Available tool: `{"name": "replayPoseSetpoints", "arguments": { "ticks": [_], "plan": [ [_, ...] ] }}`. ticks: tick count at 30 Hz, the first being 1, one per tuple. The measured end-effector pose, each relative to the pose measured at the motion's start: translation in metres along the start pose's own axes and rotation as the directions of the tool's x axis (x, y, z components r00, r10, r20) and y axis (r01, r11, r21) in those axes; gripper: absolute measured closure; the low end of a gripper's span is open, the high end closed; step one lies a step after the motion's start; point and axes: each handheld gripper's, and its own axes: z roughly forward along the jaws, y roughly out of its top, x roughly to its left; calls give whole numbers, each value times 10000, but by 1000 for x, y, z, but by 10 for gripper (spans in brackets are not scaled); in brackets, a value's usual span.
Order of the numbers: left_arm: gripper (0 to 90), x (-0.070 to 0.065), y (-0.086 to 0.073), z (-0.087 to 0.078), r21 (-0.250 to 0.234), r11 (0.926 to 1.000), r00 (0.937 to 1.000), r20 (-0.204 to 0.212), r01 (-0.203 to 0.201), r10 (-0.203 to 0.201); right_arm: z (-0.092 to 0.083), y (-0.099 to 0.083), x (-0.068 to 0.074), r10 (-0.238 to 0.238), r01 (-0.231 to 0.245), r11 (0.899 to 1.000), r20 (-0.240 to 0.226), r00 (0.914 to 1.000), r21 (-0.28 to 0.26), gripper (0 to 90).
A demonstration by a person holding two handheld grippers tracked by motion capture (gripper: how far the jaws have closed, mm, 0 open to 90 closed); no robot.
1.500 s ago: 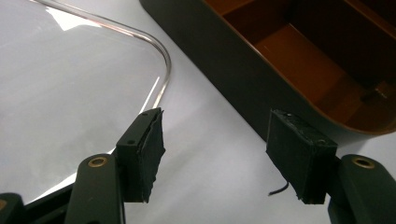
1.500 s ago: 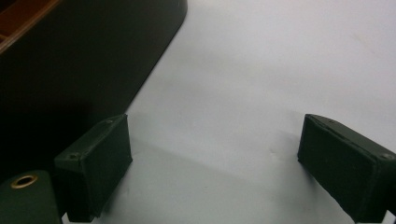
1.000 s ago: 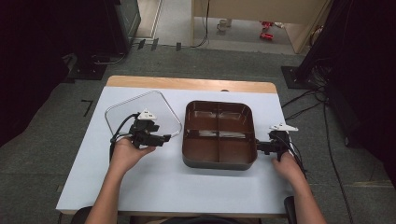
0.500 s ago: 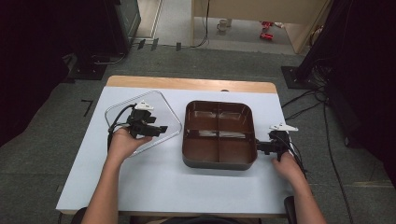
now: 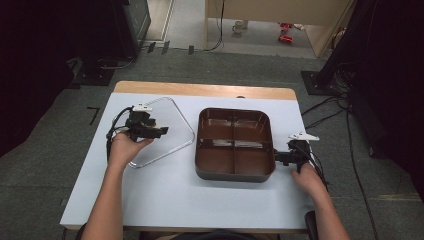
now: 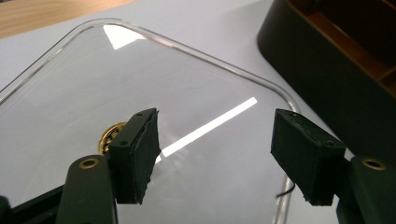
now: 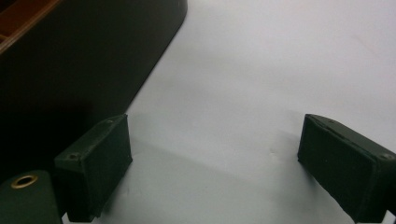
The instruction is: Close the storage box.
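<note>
Lid placement hinges on the clear, rounded-square plastic lid (image 5: 162,131) lying flat on the white surface (image 5: 165,195), directly beneath the left hand-held gripper (image 6: 215,154), whose jaws are half-open and empty, left of the brown four-compartment tray (image 5: 235,142).

Lab: black curtains (image 5: 45,65), floor cables (image 5: 330,107), white table (image 5: 165,195)

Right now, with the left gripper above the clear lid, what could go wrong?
1. The clear lid lies flat on the table, so the open left gripper may slide over it and fail to catch its rim.
2. The brown tray lies close beside the lid; a push could knock the lid against it.
</note>
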Motion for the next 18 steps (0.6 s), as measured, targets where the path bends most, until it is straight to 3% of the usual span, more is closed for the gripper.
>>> {"name": "replayPoseSetpoints", "arguments": {
  "ticks": [8,12,18],
  "plan": [
    [349,19,-7,4,-132,9994,9968,-721,331,-339,0,0,0,3,-3,10000,2,10000,7,93],
    [353,24,-9,6,-123,9988,9951,-857,475,-484,0,0,0,-1,1,10000,2,10000,4,93],
    [375,33,-16,22,-88,9975,9897,-1246,699,-704,0,0,0,17,-17,10000,0,10000,-4,93]
  ]
}}
